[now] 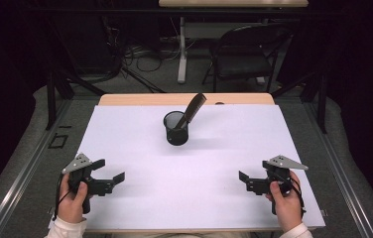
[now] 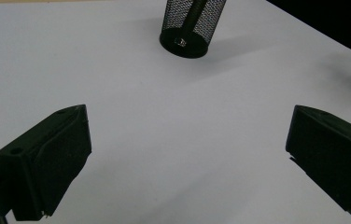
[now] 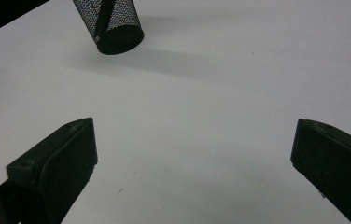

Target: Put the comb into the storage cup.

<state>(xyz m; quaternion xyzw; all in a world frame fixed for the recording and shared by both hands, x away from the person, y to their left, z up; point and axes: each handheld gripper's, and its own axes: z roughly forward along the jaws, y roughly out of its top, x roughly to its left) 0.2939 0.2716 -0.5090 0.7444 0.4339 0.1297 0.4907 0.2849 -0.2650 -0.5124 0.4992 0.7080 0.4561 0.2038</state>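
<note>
Hands at the bottom of the high view: left hand [image 1: 72, 198] lower left, right hand [image 1: 286, 201] lower right, each holding a gripper low over the bench [image 1: 140, 148]. Left gripper [image 1: 109, 171] has its jaws spread wide, nothing between them. Right gripper [image 1: 245, 179] sits lower right of the frame, jaws also spread, holding nothing. Both point inward toward the middle of the white bench top, well apart from each other.

Black mesh cup [image 1: 176, 128] stands upright at upper centre of the high view, well apart from both grippers. Dark comb [image 1: 190, 111] stands in it, leaning to the upper right, top end sticking out over the rim.

Left gripper view: two black jaws at lower left and lower right corners, wide gap, bare white surface between; mesh cup [image 2: 192, 25] at top centre, comb's lower part visible through the mesh.

Right gripper view: jaws again far apart at the lower corners; mesh cup [image 3: 110, 24] at upper left, tilted in frame, comb [image 3: 103, 18] seen inside as a dark strip.

Folding chair [image 1: 246, 54] and a table leg [image 1: 182, 49] on the floor at the top of the high view, behind the bench.
</note>
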